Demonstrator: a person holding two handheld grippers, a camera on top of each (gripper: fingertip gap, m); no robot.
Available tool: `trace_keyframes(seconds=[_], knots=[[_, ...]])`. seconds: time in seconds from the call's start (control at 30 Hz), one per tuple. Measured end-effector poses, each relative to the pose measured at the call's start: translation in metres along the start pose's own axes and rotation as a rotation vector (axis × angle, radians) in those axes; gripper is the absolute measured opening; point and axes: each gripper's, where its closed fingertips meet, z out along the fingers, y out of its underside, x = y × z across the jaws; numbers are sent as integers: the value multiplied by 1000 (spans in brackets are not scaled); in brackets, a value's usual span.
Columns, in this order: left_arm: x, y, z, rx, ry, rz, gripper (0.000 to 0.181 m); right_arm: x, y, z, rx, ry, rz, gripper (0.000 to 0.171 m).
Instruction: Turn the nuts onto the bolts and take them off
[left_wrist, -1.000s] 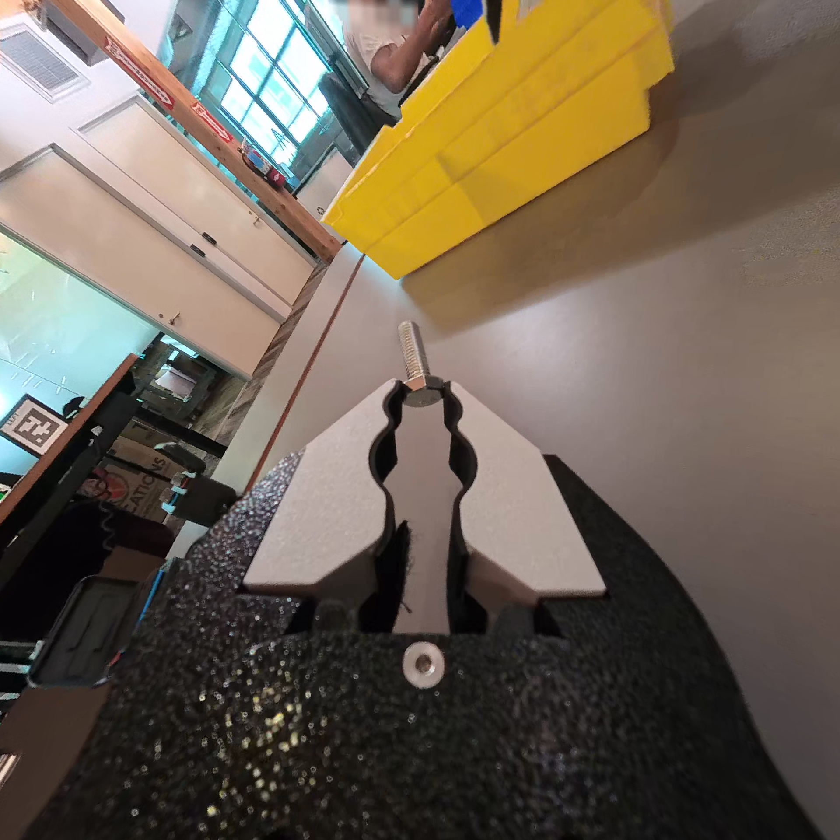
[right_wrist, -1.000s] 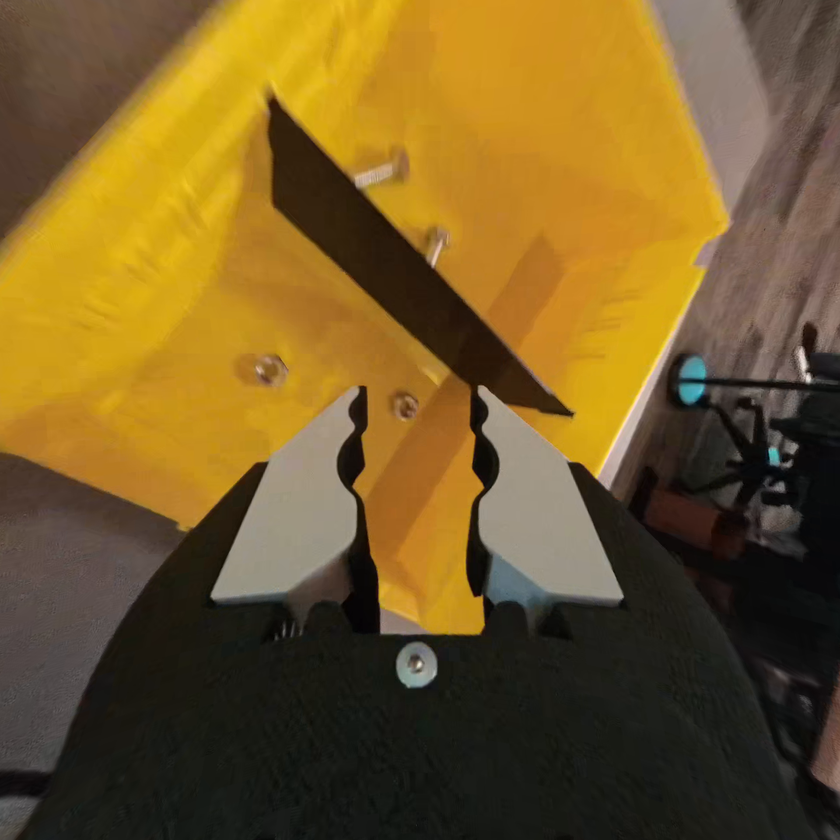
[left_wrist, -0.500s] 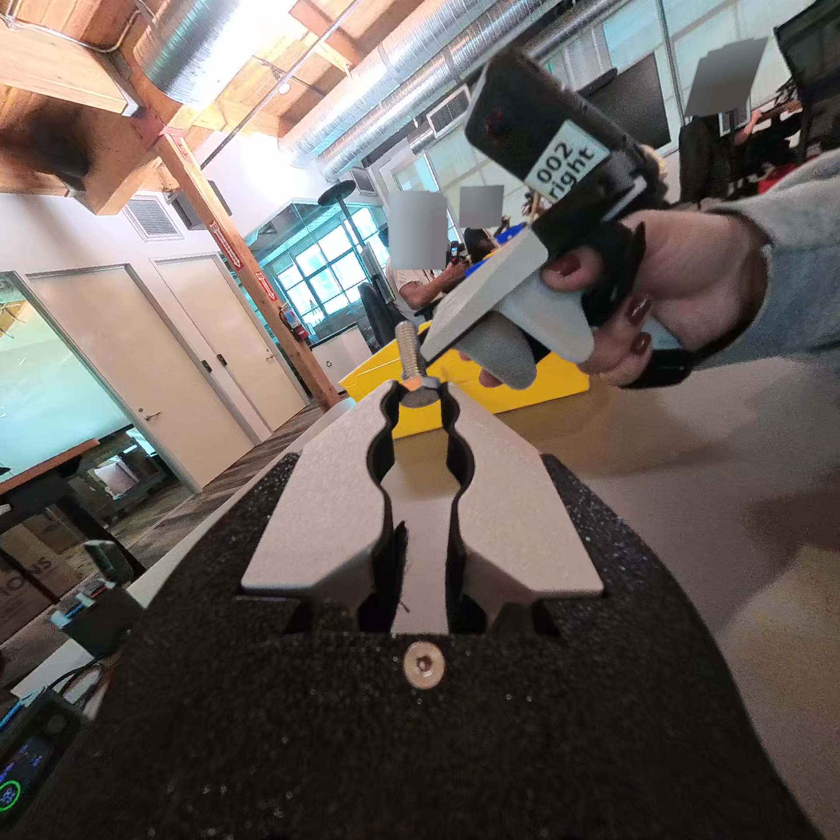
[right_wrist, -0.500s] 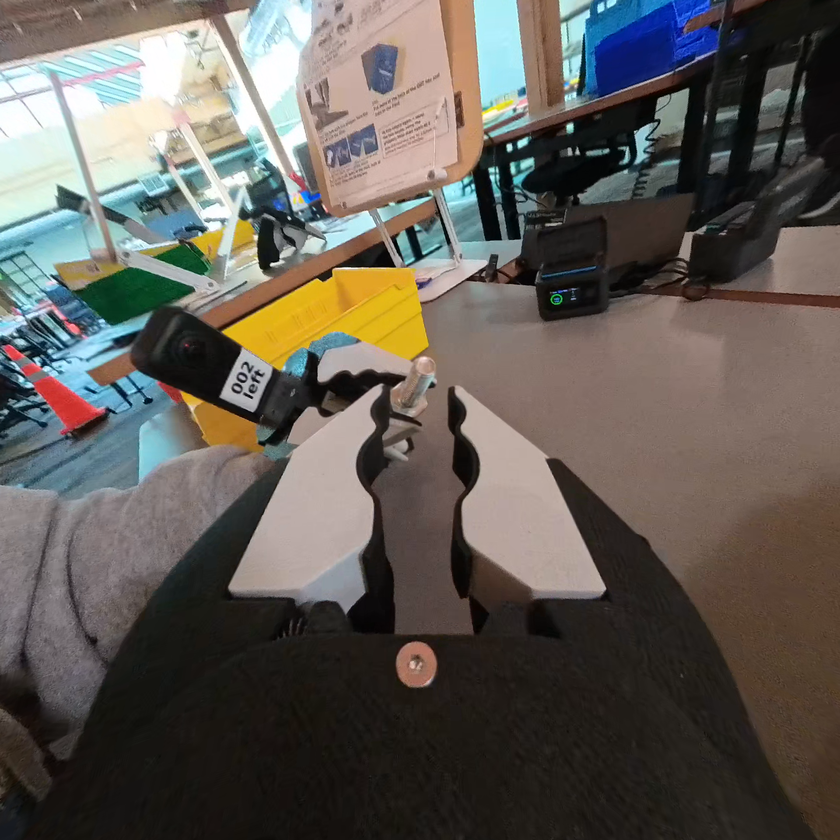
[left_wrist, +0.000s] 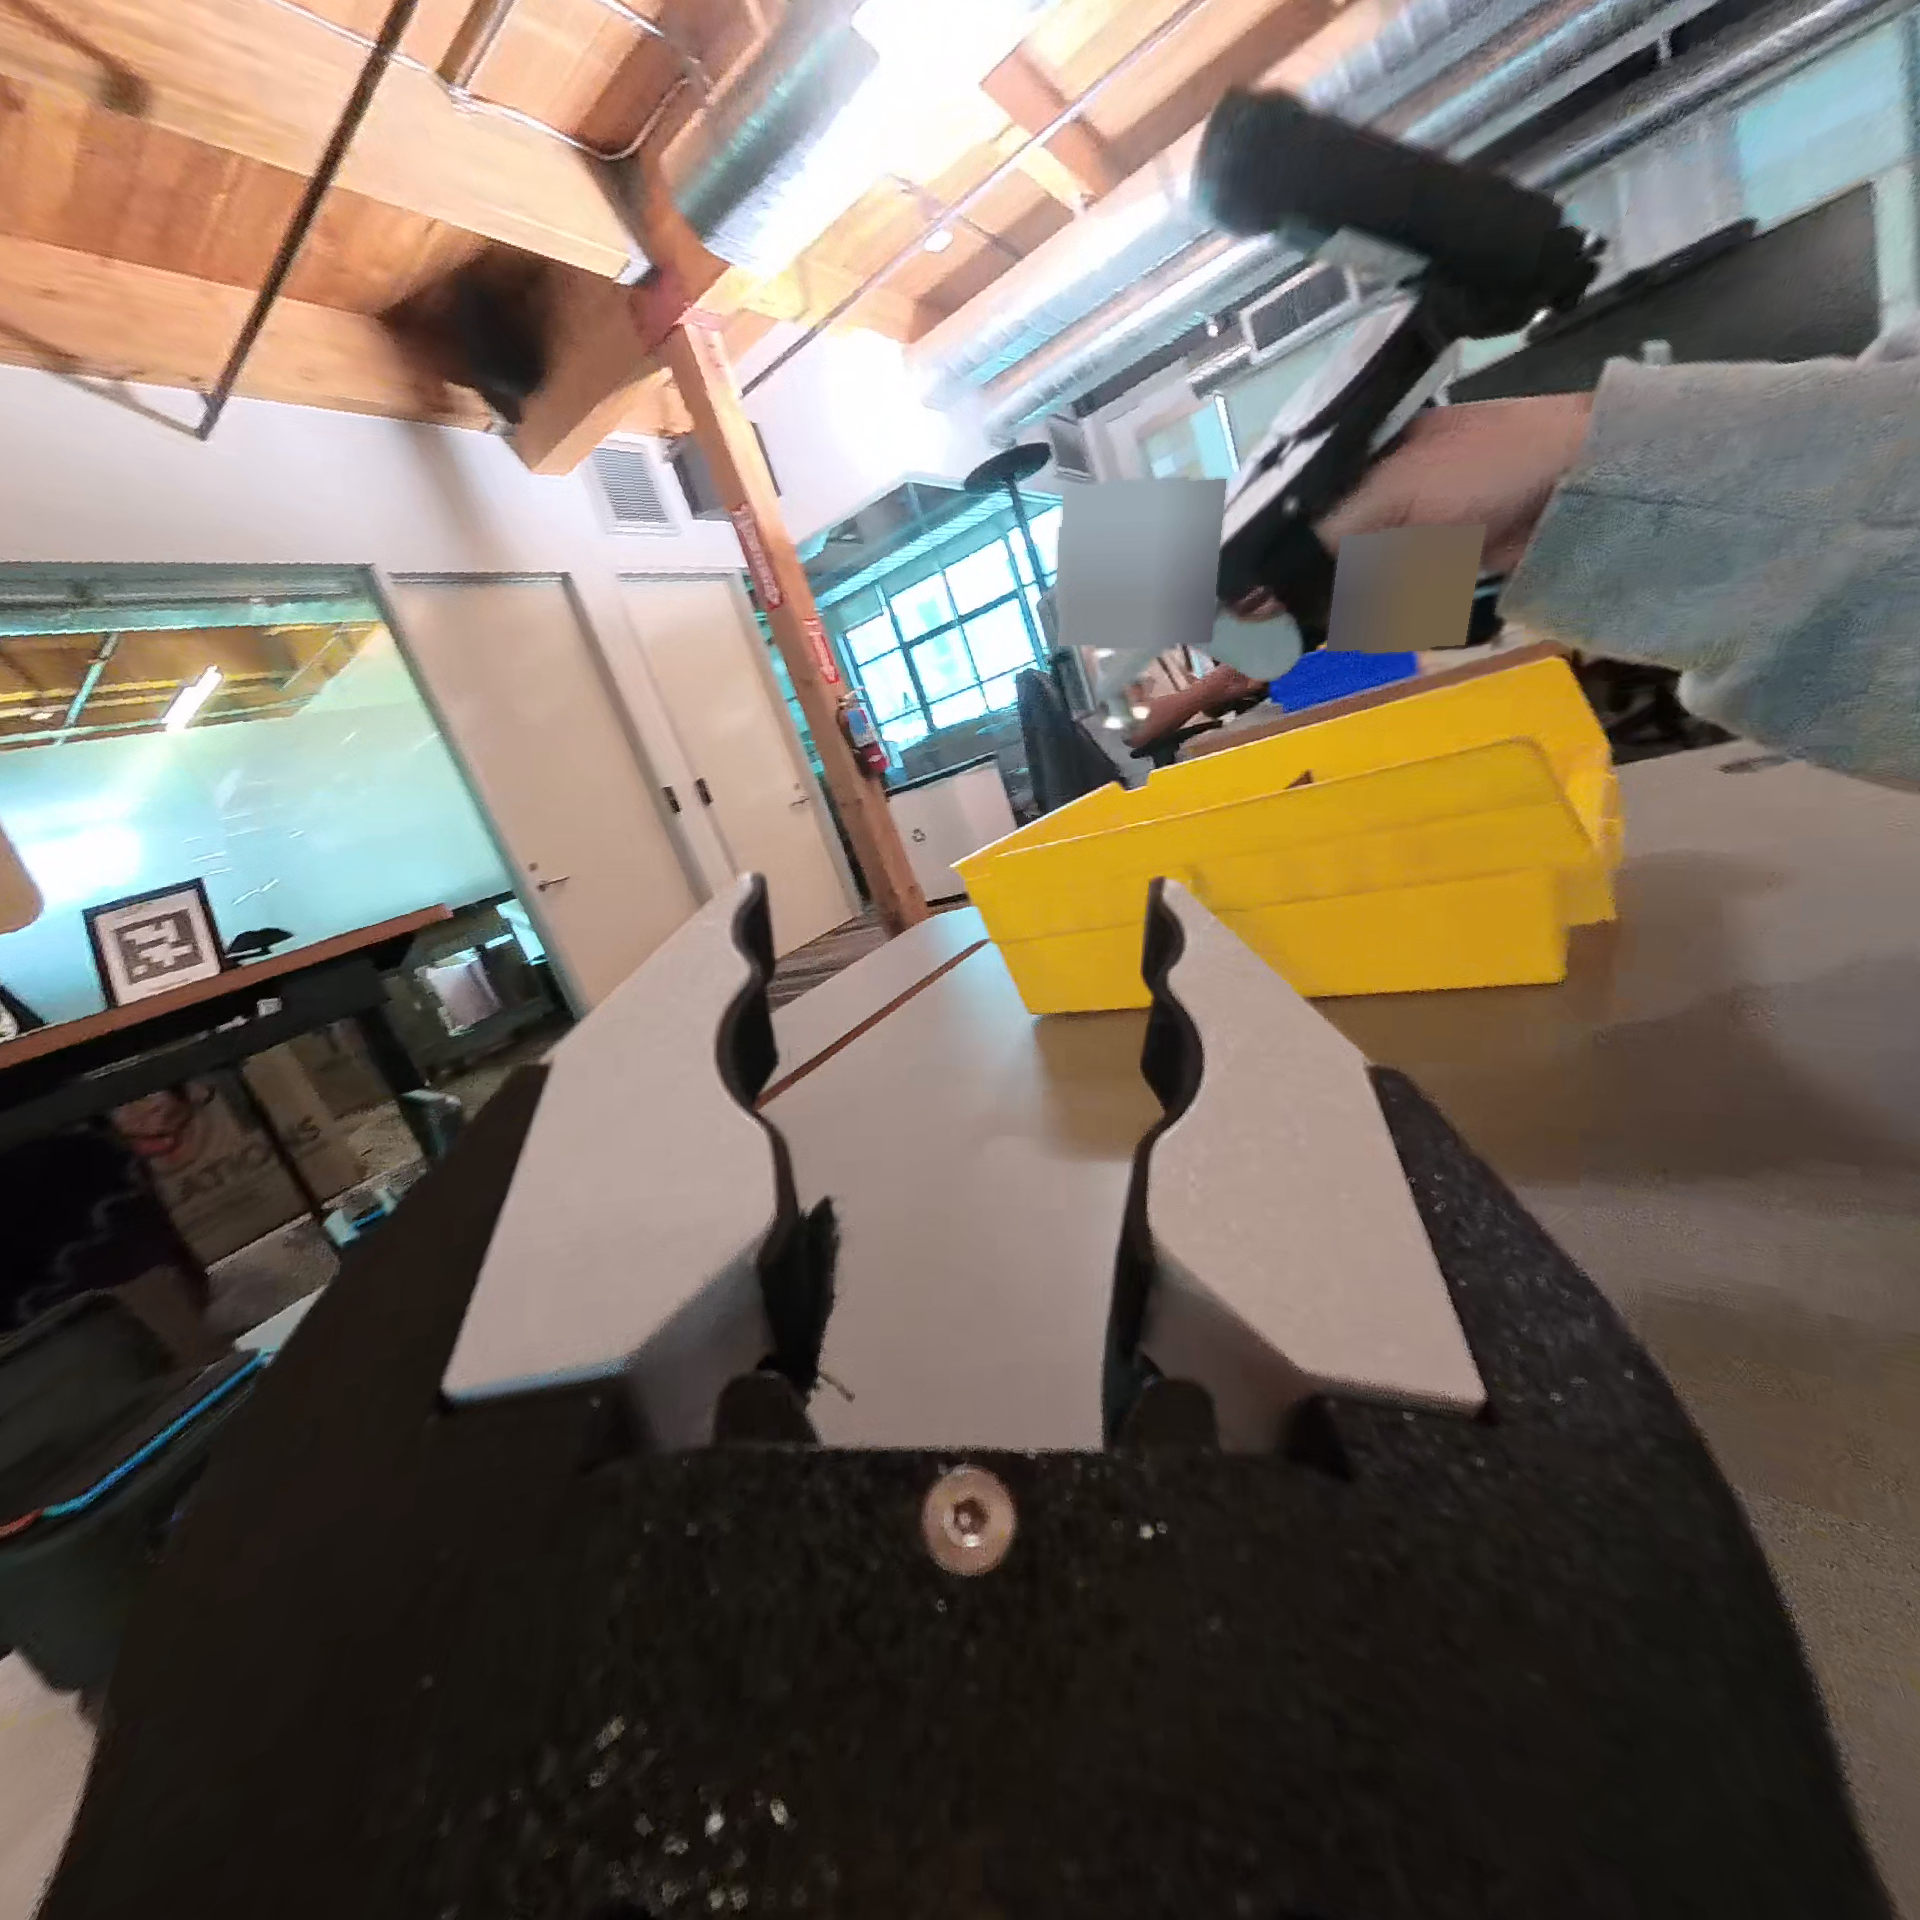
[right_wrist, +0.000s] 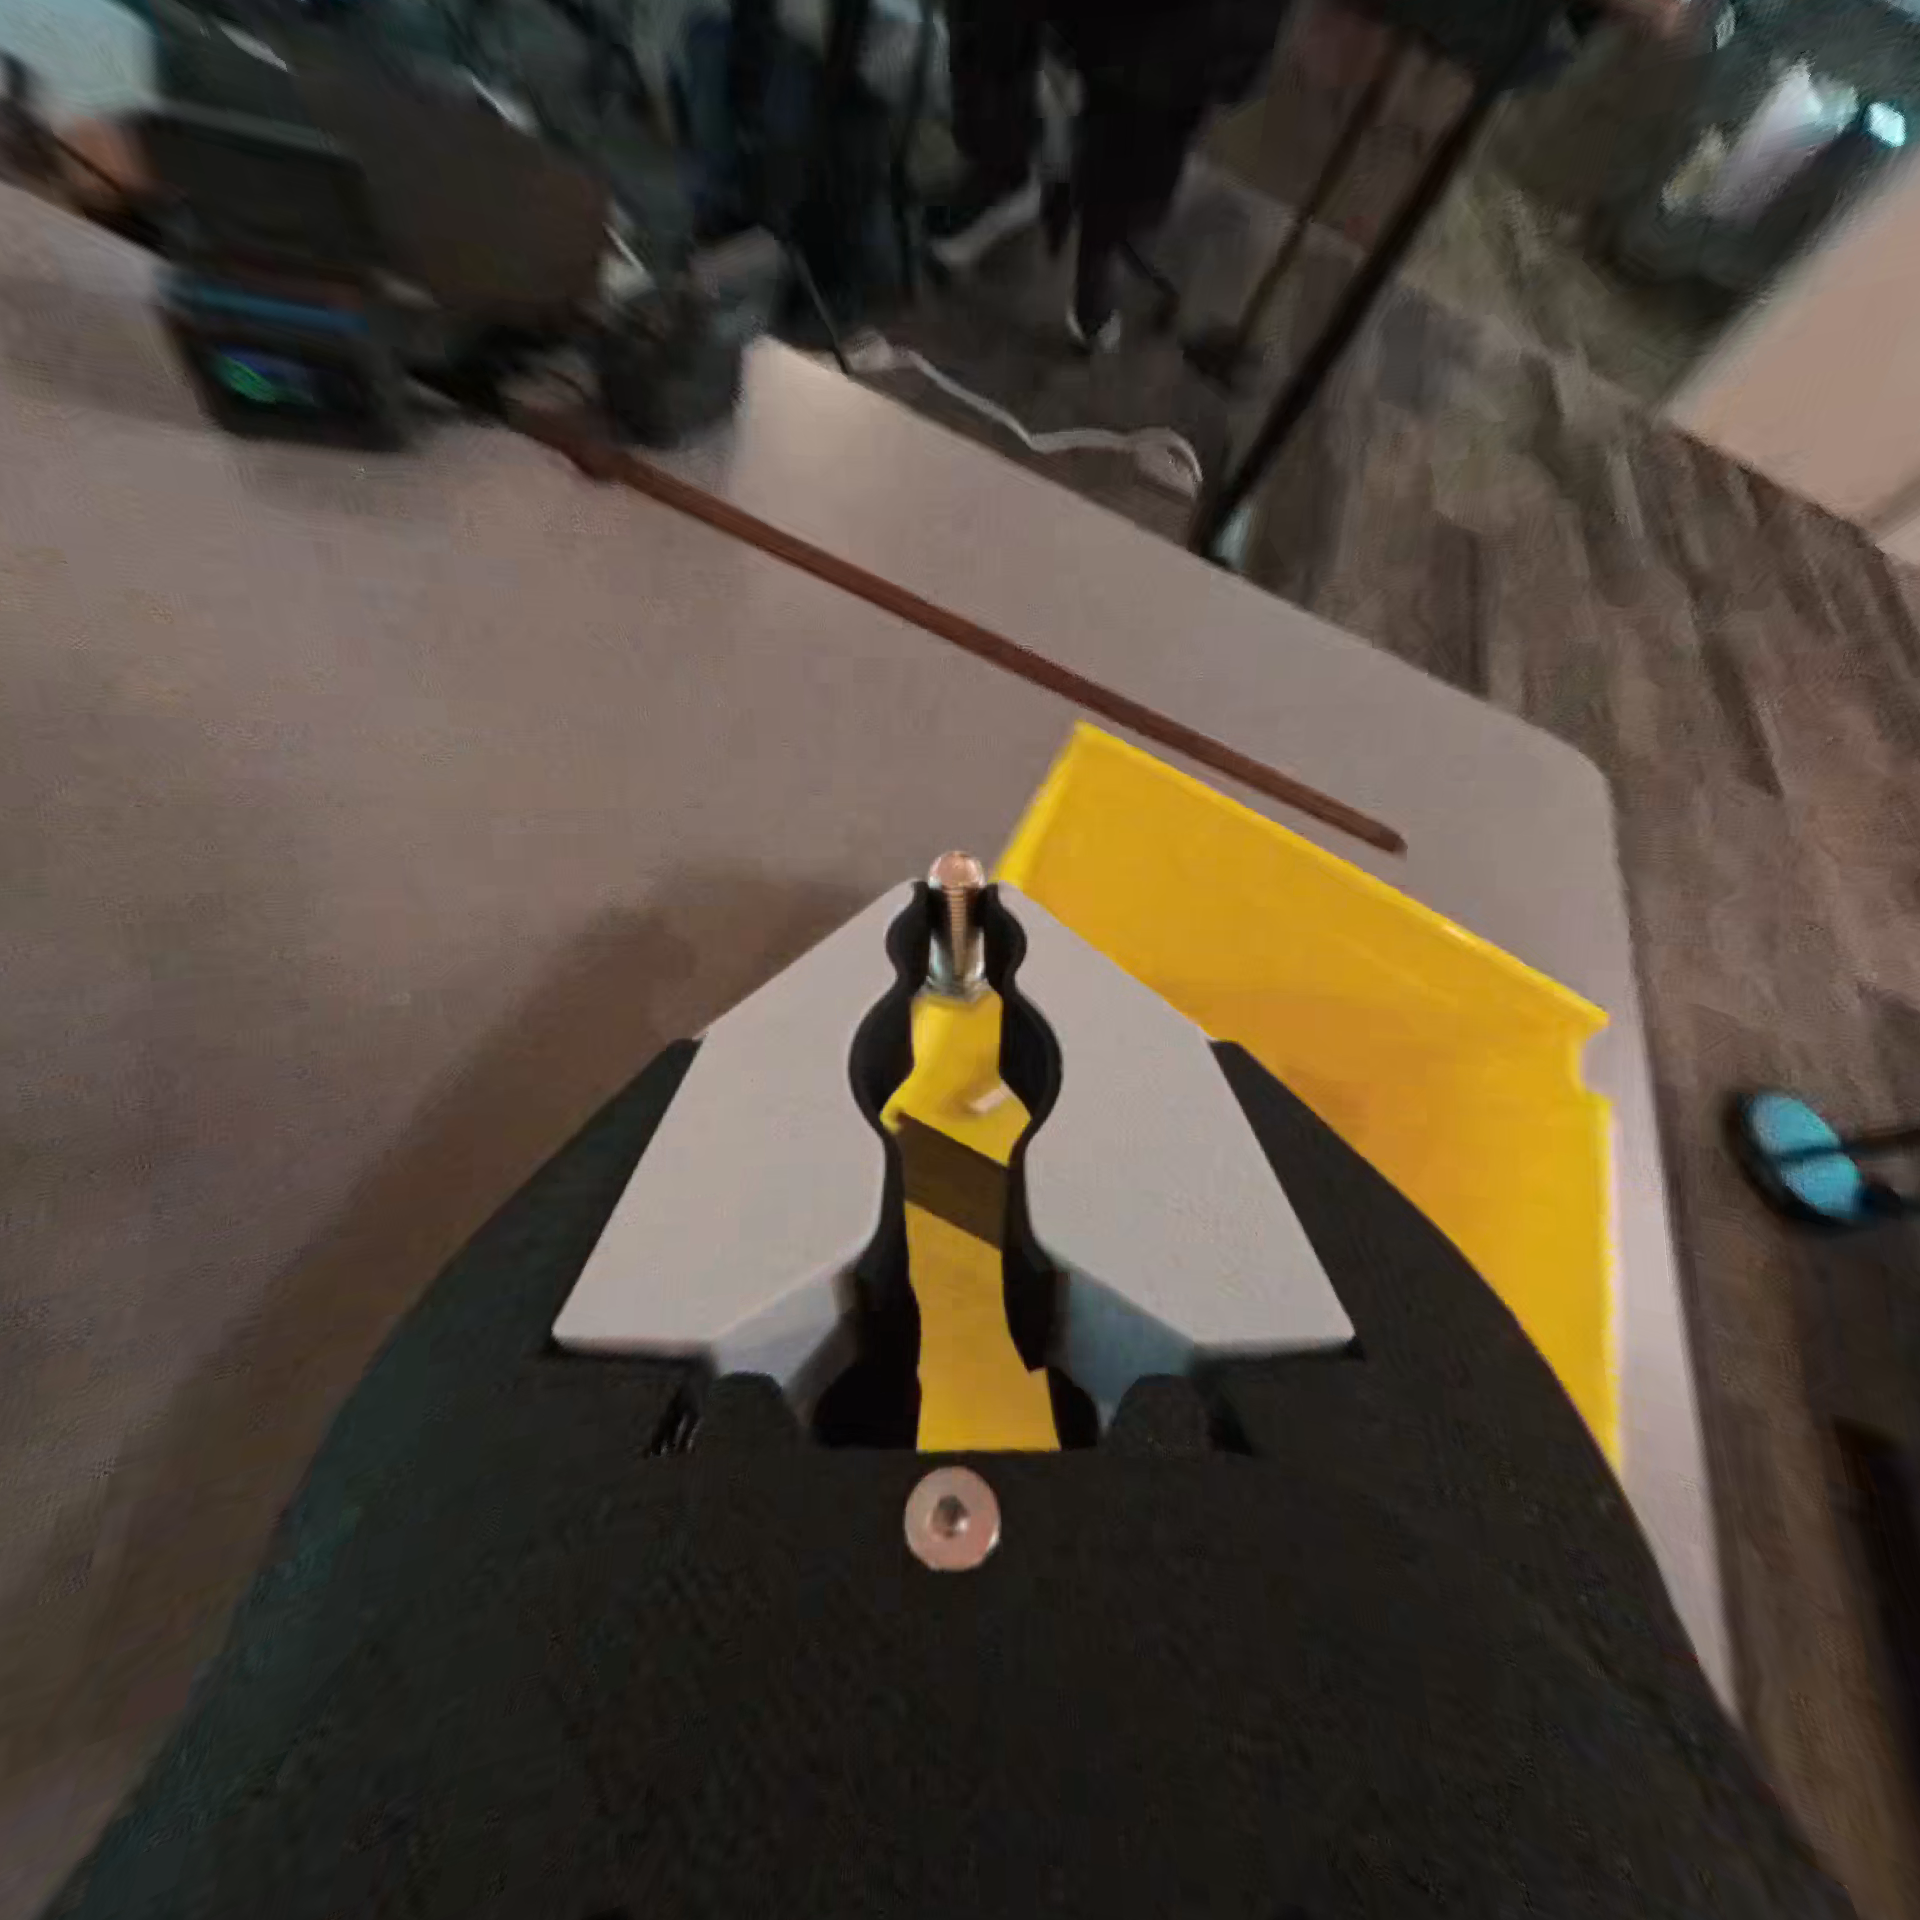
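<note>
My right gripper (right_wrist: 956, 902) is shut on a silver bolt (right_wrist: 956, 930). The pads press on its threaded shaft, and the rounded end sticks out past the fingertips. It hangs over the yellow bin (right_wrist: 1299, 987), tilted downward. My left gripper (left_wrist: 958, 894) is wide open with nothing between its fingers, low over the grey table (left_wrist: 1558, 1143). In the left wrist view the right gripper's black body (left_wrist: 1382, 218) and a grey sleeve (left_wrist: 1714, 540) are up at the top right, above the bin (left_wrist: 1351, 883).
Inside the bin a black divider (right_wrist: 956, 1184) and another loose bolt (right_wrist: 982, 1101) show through the jaw gap. A small device with a lit screen (right_wrist: 270, 364) stands at the table's far side. The table edge (right_wrist: 1621, 935) and the floor lie to the right. The tips of one gripper are about 25 cm away from the tips of the other.
The left gripper held the bolt by its head and has now opened and let it go. The right gripper shut on the bolt's shaft and carried it over the yellow bin.
</note>
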Motion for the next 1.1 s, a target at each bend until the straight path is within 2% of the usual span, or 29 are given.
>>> trace_keyframes(seconds=[0.1, 0.23, 0.37, 0.47, 0.53, 0.6, 0.67, 0.77, 0.87, 0.97, 1.03, 1.1], knots=[[-5, 3, -1, -17, -28, 12, 70, 49, 37, 23, -245, 31, 50, 7], [-1, 7, 1, -46, -20, 51, 69, 68, 86, 45, -508, -11, 79, 8], [0, 8, 1, -54, -19, 63, 69, 69, 100, 54, -525, -13, 121, 10], [-2, 8, 1, -57, -27, 63, 68, 67, 88, 46, -462, -3, 137, 18], [-4, 9, 1, -64, -42, 73, 67, 59, 60, 36, -342, 25, 105, 18], [-10, 10, -1, -83, -85, 108, 65, 45, 4, 16, -63, 86, 33, 8], [-23, 10, -5, -114, -177, 181, 65, 10, -48, -9, 223, 88, -33, 0], [-39, 11, -13, -167, -282, 293, 60, -57, -86, -20, 496, 7, -57, 0], [-45, 10, -17, -172, -320, 304, 58, -119, -93, -9, 730, -137, -5, 6], [-47, 11, -20, -179, -328, 309, 53, -164, -81, -9, 991, -101, -130, 0], [-46, 10, -21, -179, -324, 322, 47, -184, -66, 5, 980, -65, -200, 0], [-46, 10, -22, -179, -329, 336, 43, -200, -57, 15, 952, -116, -245, 0]])
